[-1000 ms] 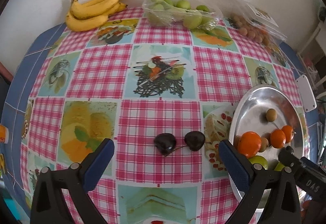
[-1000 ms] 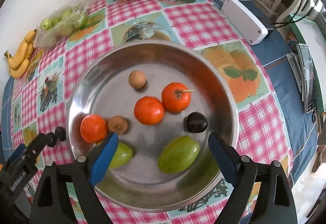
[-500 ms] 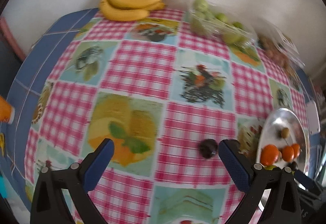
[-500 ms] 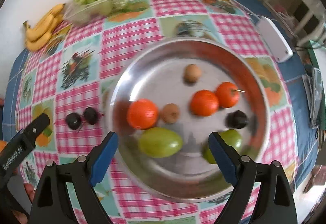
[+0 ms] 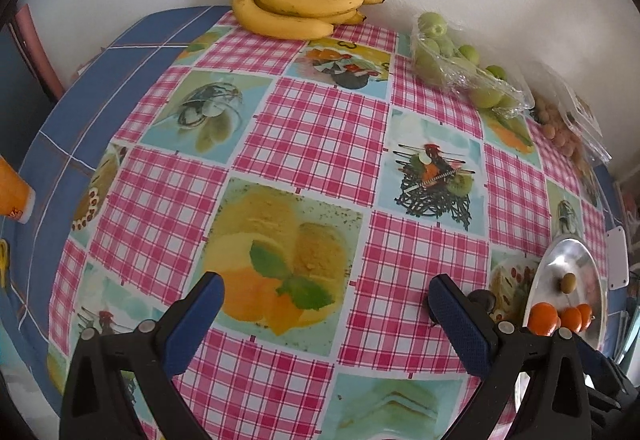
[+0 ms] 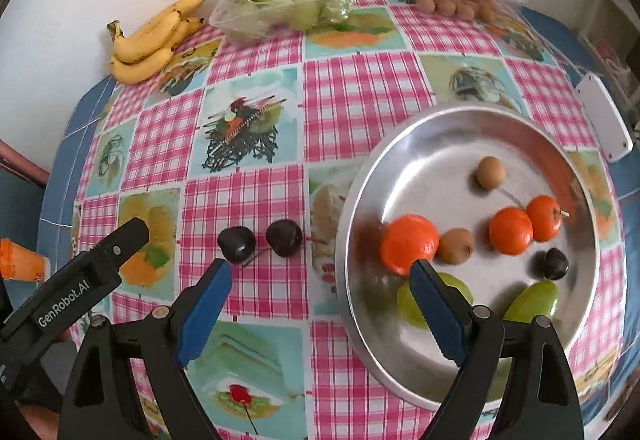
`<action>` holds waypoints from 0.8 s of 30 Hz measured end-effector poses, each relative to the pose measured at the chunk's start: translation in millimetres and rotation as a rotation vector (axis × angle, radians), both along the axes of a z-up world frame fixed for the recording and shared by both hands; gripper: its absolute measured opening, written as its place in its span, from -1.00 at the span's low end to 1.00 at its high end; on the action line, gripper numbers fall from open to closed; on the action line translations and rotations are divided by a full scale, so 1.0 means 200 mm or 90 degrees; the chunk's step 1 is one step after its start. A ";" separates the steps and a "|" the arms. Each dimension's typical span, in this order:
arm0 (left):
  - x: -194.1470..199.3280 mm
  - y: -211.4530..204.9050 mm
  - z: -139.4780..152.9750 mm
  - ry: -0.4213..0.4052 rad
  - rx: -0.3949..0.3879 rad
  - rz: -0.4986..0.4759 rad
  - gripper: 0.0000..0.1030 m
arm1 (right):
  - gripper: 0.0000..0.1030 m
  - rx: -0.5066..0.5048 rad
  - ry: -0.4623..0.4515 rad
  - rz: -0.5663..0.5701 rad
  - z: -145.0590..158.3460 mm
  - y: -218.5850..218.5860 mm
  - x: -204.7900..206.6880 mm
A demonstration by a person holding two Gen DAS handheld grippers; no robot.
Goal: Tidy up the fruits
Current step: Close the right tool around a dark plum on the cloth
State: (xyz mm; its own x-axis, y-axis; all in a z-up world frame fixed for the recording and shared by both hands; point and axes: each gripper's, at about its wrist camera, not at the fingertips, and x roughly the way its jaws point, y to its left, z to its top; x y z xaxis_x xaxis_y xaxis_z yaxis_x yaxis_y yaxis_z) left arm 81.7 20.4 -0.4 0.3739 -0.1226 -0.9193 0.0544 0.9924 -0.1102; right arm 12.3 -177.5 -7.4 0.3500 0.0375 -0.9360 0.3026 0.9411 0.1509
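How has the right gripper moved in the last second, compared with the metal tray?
Yes. The right gripper has shifted left: it was centred over the metal tray, and now it straddles the tray's left rim, nearer the two dark cherries on the tablecloth.

3 oranges (image 6: pixel 408 249), 3 plums (image 6: pixel 236 244), 1 tray (image 6: pixel 440 128).

The left gripper's finger (image 5: pixel 460 324) hides most of the dark plums (image 5: pixel 482 298); the metal tray (image 5: pixel 600 292) is cut off at the view's right edge.
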 end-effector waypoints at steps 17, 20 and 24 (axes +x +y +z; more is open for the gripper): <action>0.05 -0.02 -0.03 0.008 0.006 0.000 1.00 | 0.61 0.016 -0.027 0.032 0.00 0.02 0.06; 0.05 -0.04 -0.06 0.020 0.010 -0.008 1.00 | 0.42 0.032 -0.037 0.044 0.00 0.02 0.07; 0.06 -0.06 -0.08 0.034 0.005 -0.017 1.00 | 0.20 0.039 -0.036 0.050 0.00 0.03 0.08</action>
